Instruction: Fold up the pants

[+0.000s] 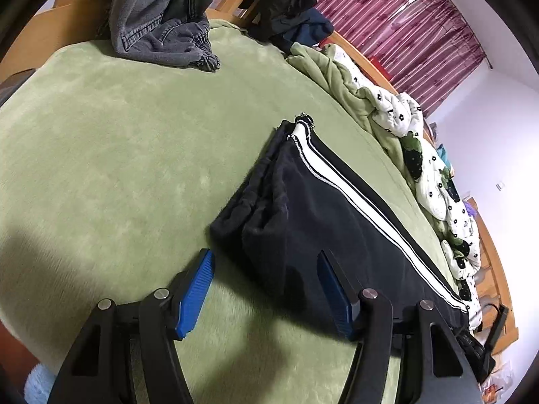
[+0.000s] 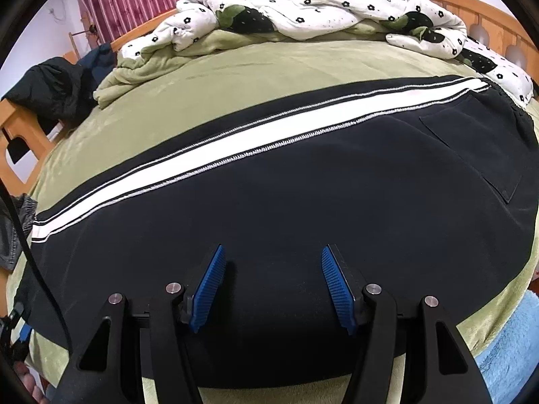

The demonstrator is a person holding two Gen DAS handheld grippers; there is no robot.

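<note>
Black pants with a white side stripe (image 1: 303,208) lie flat on the green bed cover, legs stacked. In the left wrist view the cuffed leg ends point toward me. My left gripper (image 1: 266,262) is open just above the near corner of the leg ends, one blue pad over the cover, the other over the fabric. In the right wrist view the pants (image 2: 303,185) stretch across the frame, the back pocket at the right. My right gripper (image 2: 271,261) is open over the middle of the pants, holding nothing.
A green bed cover (image 1: 118,151) spreads under everything. Grey jeans (image 1: 161,30) and dark clothes (image 1: 289,10) lie at the far edge. A rumpled flowered quilt (image 2: 303,10) lines the far side by the wooden bed frame (image 2: 471,3). A blue fluffy cloth (image 2: 505,353) is at the near right.
</note>
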